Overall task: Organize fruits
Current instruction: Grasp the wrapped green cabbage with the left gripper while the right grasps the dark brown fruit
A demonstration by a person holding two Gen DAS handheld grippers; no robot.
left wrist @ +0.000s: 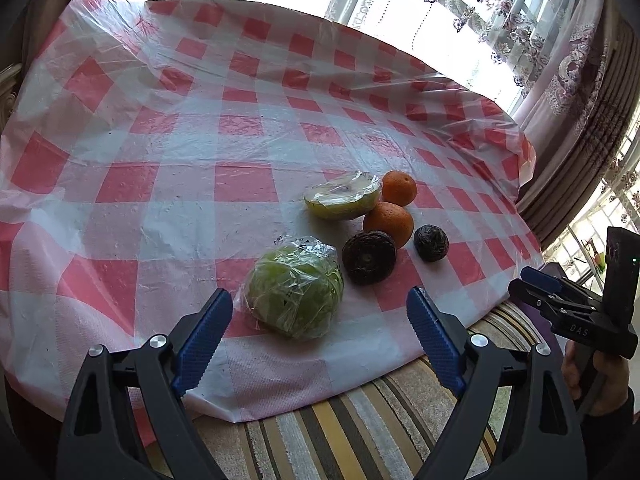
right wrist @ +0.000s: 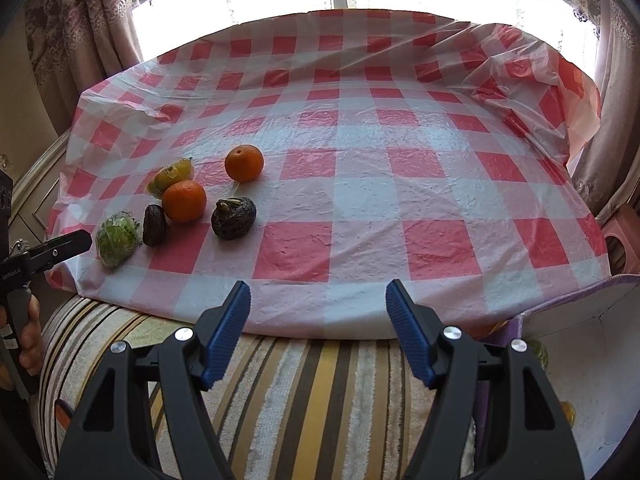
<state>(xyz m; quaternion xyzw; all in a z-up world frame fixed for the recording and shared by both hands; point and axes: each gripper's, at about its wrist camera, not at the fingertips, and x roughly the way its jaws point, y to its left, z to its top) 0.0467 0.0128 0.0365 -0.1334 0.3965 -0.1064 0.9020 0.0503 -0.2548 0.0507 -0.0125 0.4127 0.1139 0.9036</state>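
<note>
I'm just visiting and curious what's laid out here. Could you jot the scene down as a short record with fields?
surface: table under a red-and-white checked plastic cloth
oranges: two, nearer orange and farther orange
dark wrinkled fruits: two, larger and smaller
wrapped green fruit, in clear plastic, nearest the left tongs
wrapped cut fruit, behind the oranges
left tongs: open, holding nothing
right tongs: open, holding nothing, short of the table edge
</note>
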